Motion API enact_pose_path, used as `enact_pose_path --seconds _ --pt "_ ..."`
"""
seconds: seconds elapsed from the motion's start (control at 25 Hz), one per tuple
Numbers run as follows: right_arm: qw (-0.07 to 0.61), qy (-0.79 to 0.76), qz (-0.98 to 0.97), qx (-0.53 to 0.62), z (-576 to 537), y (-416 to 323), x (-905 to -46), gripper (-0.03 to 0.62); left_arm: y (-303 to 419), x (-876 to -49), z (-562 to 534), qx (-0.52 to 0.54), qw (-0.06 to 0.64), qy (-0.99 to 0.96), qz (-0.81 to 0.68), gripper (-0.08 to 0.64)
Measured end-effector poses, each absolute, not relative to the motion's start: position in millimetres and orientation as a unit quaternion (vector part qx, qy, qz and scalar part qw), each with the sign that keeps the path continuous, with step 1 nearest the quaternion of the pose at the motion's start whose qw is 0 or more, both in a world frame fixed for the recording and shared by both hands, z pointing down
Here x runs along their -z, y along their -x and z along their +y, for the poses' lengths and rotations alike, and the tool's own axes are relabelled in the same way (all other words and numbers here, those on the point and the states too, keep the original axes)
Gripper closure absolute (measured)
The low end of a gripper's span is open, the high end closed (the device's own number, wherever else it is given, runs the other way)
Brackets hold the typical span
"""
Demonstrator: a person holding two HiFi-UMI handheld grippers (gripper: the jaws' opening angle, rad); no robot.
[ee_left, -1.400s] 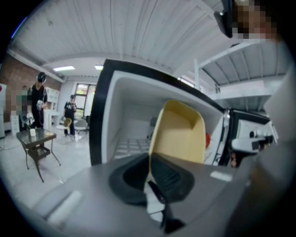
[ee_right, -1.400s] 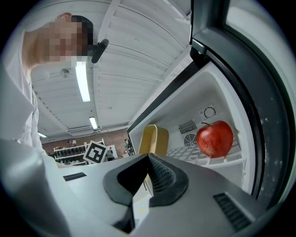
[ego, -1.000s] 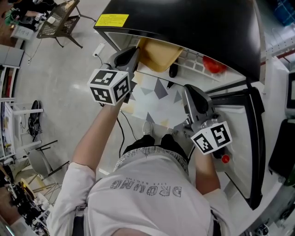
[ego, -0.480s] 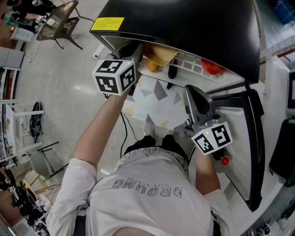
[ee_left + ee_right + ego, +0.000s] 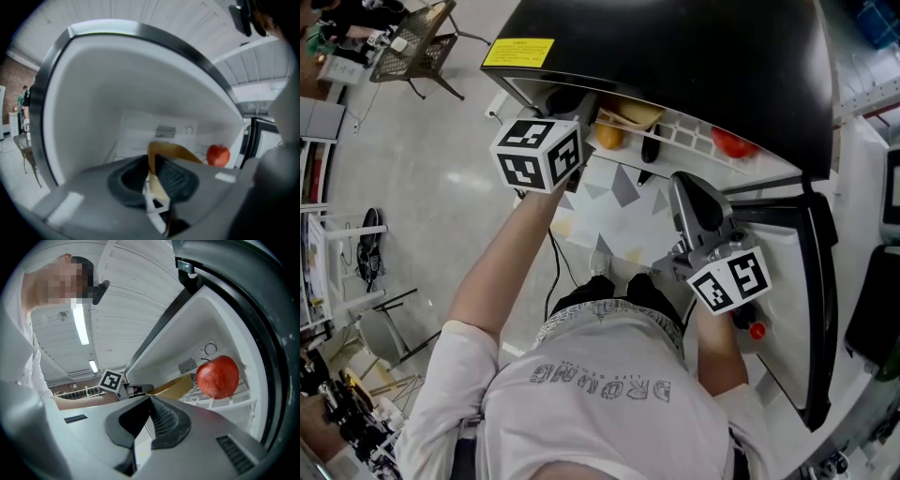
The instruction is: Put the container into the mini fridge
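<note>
The yellow container (image 5: 630,114) is mostly inside the open black mini fridge (image 5: 675,47), on its white wire shelf (image 5: 686,128). My left gripper (image 5: 578,111) reaches in at the fridge's left side. In the left gripper view that gripper (image 5: 157,177) is shut on the container's thin yellow rim (image 5: 169,151). A red apple (image 5: 733,142) lies on the shelf at the right, also seen as the apple (image 5: 218,376) from the right gripper. My right gripper (image 5: 686,186) is outside the opening, near the door, shut (image 5: 150,411) with nothing in it.
The fridge door (image 5: 814,281) stands open on the right. An orange object (image 5: 609,137) shows at the shelf's front left. A patterned mat (image 5: 619,211) covers the floor below the opening. A mesh chair (image 5: 417,47) stands far left.
My left gripper has pushed up and forward, carrying the container deeper under the fridge's top. The right gripper has stayed in place.
</note>
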State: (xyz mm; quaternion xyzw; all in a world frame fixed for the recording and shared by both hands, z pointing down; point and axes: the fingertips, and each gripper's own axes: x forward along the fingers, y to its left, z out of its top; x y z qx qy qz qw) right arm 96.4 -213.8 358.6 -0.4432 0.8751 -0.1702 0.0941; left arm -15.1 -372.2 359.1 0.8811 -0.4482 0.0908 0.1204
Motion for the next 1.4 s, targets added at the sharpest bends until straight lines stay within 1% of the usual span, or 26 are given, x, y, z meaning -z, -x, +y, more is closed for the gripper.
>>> enact_pose_path --seconds 0.2,0.48,0.88,1.4 --pt "0.089 0.445 0.875 0.167 -217.6 -92.1 -356.3 0.591 15.3 -355.3 -369.4 -0.074 0.119 -0.886 -0.442 0.508" --pt "0.082 0.449 0.875 0.162 -219.2 -83.1 -354.3 0.591 24.7 -339.0 -359.1 -0.057 0.079 -0.893 -0.439 0.500" --pt "0.070 0.460 0.873 0.146 -208.8 -67.9 -346.5 0.591 45.0 -327.6 -321.7 -0.027 0.062 -0.907 -0.416 0.503" --pt "0.060 0.473 0.870 0.128 -184.8 -54.8 -334.0 0.591 67.2 -316.4 -260.6 -0.010 0.032 -0.922 -0.385 0.543"
